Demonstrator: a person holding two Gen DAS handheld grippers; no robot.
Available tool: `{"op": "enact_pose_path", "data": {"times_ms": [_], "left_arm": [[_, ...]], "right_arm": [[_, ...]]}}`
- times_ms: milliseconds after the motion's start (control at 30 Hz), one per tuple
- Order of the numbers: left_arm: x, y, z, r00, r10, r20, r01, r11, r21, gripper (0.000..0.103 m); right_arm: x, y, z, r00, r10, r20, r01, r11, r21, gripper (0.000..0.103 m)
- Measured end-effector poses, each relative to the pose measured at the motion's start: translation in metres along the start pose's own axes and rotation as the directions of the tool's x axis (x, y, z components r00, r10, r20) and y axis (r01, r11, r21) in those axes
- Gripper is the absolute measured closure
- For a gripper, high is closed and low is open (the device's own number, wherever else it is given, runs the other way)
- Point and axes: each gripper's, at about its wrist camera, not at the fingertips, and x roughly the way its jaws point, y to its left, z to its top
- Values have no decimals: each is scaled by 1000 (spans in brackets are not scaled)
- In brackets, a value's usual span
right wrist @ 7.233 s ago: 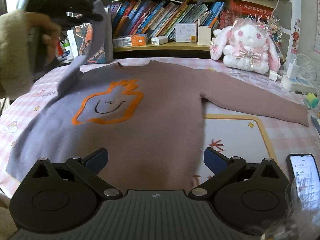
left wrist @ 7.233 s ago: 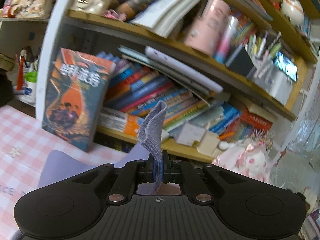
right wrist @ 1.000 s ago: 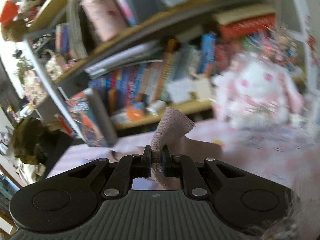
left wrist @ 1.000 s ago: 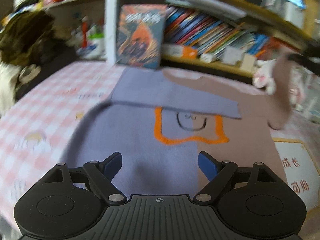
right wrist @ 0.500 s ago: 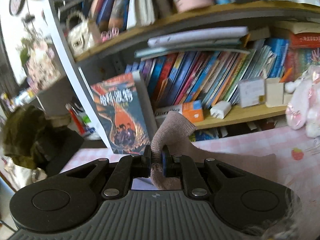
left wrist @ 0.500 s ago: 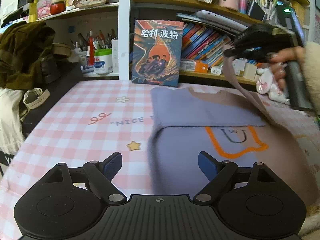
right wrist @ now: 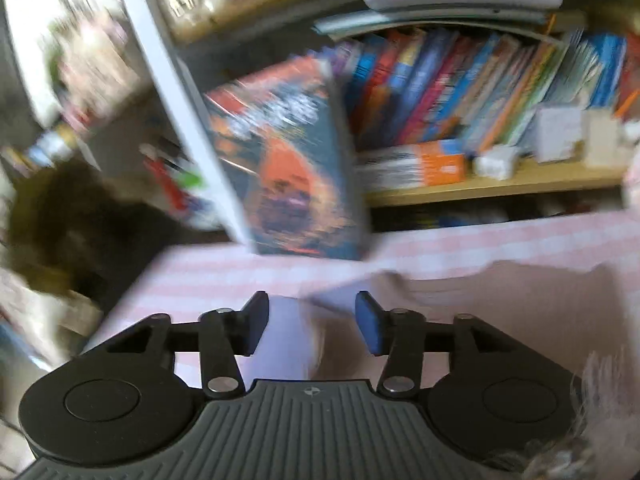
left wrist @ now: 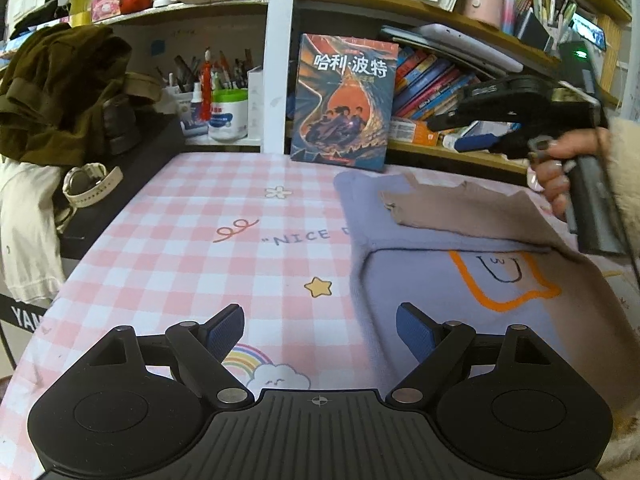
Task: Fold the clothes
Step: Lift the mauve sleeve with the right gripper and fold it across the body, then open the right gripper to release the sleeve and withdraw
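A lilac and brown sweater [left wrist: 420,288] with an orange outline print lies on the pink checked tablecloth [left wrist: 192,248]. Both sleeves are folded across its chest: the lilac one underneath, the brown sleeve [left wrist: 460,210] on top. My left gripper [left wrist: 319,334] is open and empty, low over the cloth just left of the sweater's edge. My right gripper [right wrist: 311,326] is open and empty, above the folded brown sleeve [right wrist: 500,304]; it also shows in the left wrist view [left wrist: 460,132], held in a hand over the sweater's collar. The right wrist view is blurred by motion.
A bookshelf [left wrist: 440,72] full of books runs behind the table. A large illustrated book [left wrist: 344,104] leans upright at the table's back edge. A dark green garment [left wrist: 60,88], a watch [left wrist: 92,184] and a pen holder sit at the left.
My right gripper has opened and let go of the brown sleeve, which now lies folded across the sweater. My left gripper has stayed open and nearly still.
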Motion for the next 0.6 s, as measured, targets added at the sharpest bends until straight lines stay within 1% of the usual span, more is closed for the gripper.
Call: {"op": "enact_pose_path", "data": {"times_ms": [67,200,300,400,533,600], "left_arm": [[2,0,1,1000,-16,5,16,1000,-2,17],[9,-2,3,999,-42,-4,42,999,0,17],[17,-3,1,999,-44,-31,44,999,-9,17],[25,-3,-2,997,-46,-64,44,999,-31,17],[34,-5,-4,994,-51,-101,45,997,-63,17],[35,-9,-5,993,-50,-109,43,997,-62,17]], "right_arm": [[-11,-5,-1,1000,23,11,-24,998,52,57],[-35,-20,-9,998,-63,-17,64,996,64,57],[-55,-37,-24,990,-136,-48,139,988,71,57],[-75,-54,-43,976,-203,-83,210,975,77,57],[-108,-72,-76,947,-292,-136,305,949,79,57],[-127,-81,-89,936,-316,-154,335,935,120,57]]}}
